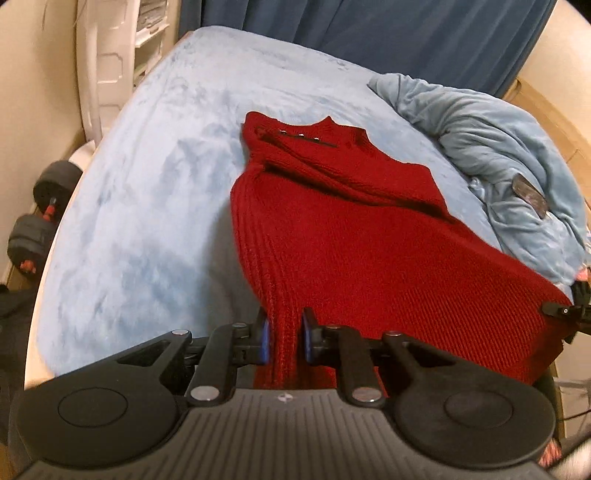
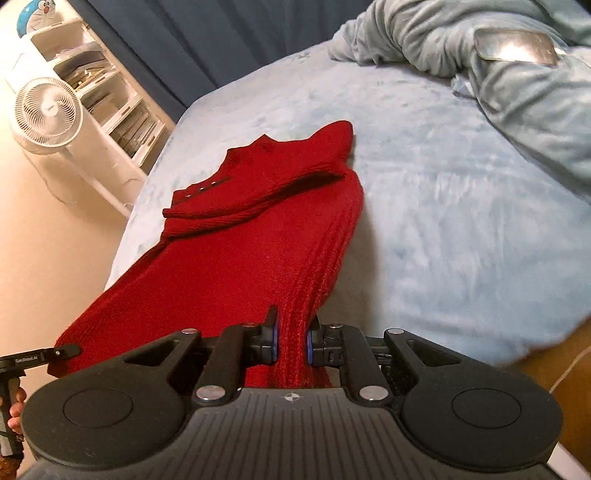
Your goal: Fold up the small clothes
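Observation:
A red knitted sweater (image 1: 351, 229) lies on the light blue bed (image 1: 147, 184), collar at the far end, sleeves folded across the chest. My left gripper (image 1: 285, 341) is shut on the left corner of its ribbed hem and holds it lifted off the bed. My right gripper (image 2: 291, 338) is shut on the right hem corner of the sweater (image 2: 236, 258), also lifted. The hem is stretched between the two. The right gripper shows at the right edge of the left wrist view (image 1: 569, 314); the left gripper shows at the left edge of the right wrist view (image 2: 33, 360).
A crumpled light blue blanket (image 1: 498, 162) with a dark flat object (image 1: 530, 195) on it lies at the right of the bed. Dark blue curtains (image 1: 369, 33) hang behind. Dumbbells (image 1: 40, 214) lie on the floor at left. A white fan (image 2: 48, 110) and shelves (image 2: 110, 96) stand beside the bed.

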`<action>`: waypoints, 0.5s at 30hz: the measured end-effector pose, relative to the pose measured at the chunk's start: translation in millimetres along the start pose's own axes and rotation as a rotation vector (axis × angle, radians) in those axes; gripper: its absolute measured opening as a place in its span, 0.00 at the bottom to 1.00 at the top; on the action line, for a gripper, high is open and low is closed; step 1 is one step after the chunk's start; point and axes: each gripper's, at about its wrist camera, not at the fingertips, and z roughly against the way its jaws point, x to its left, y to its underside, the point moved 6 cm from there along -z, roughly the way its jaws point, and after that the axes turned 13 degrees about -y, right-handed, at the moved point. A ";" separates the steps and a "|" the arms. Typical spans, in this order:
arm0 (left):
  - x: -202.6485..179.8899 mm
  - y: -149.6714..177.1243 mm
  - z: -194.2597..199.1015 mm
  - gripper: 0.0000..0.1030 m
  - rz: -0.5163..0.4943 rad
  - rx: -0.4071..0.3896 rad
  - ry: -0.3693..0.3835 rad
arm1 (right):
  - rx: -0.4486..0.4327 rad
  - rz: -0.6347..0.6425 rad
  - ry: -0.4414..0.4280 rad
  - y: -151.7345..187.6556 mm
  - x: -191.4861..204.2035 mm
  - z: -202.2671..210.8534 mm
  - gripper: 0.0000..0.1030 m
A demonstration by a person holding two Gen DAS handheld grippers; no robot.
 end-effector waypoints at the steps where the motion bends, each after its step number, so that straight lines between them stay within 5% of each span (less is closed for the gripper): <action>1: 4.1 11.8 6.2 0.17 0.006 0.012 0.002 | 0.010 -0.017 0.003 8.2 -2.4 5.7 0.13; 8: 27.7 67.6 7.1 0.17 0.060 0.108 0.004 | 0.056 -0.134 0.027 58.4 -19.1 32.6 0.13; 15: 33.1 40.1 -4.8 0.17 0.112 0.131 0.014 | 0.075 -0.188 0.002 29.6 -18.4 22.4 0.13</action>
